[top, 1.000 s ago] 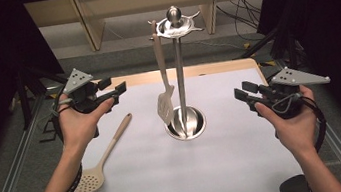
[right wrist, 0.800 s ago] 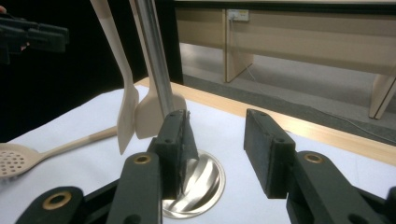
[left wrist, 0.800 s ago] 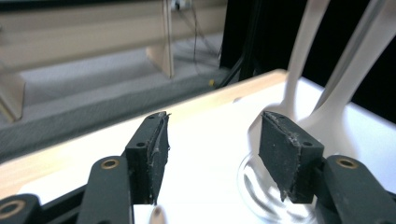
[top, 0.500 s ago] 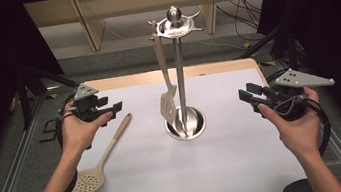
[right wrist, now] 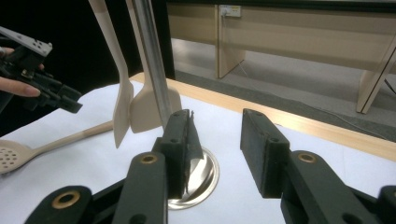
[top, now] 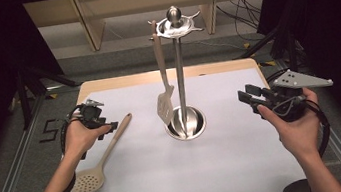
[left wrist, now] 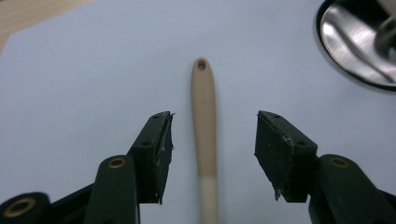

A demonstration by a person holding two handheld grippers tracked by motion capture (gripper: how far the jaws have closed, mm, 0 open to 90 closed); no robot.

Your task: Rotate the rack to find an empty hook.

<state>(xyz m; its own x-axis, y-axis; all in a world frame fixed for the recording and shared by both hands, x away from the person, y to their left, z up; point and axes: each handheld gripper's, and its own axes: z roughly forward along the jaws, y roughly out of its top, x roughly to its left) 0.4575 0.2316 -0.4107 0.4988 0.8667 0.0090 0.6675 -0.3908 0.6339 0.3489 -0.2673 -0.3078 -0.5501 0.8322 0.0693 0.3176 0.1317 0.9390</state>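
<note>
A beige slotted spoon (top: 101, 161) lies on the white table cover, bowl toward the near left, handle pointing to the stand. My left gripper (top: 110, 126) hovers open over that handle; in the left gripper view the handle (left wrist: 205, 135) runs up between the two spread jaws, untouched. A steel utensil stand (top: 179, 74) rises mid-table with a beige spatula (top: 162, 84) hanging from its top ring. My right gripper (top: 246, 96) is open at the right, aimed at the stand's pole (right wrist: 150, 60); a spatula (right wrist: 117, 93) hangs left of it and another blade (right wrist: 145, 112) shows behind the pole.
The stand's round steel base (top: 186, 124) sits at the table's centre. The white sheet (top: 218, 165) covers a wooden tabletop (top: 121, 81). Dark frames and cables flank both sides, with wooden furniture legs (top: 87, 22) beyond the far edge.
My left gripper has dropped lower and come toward the spoon's handle. The right gripper has sunk slightly and stayed open.
</note>
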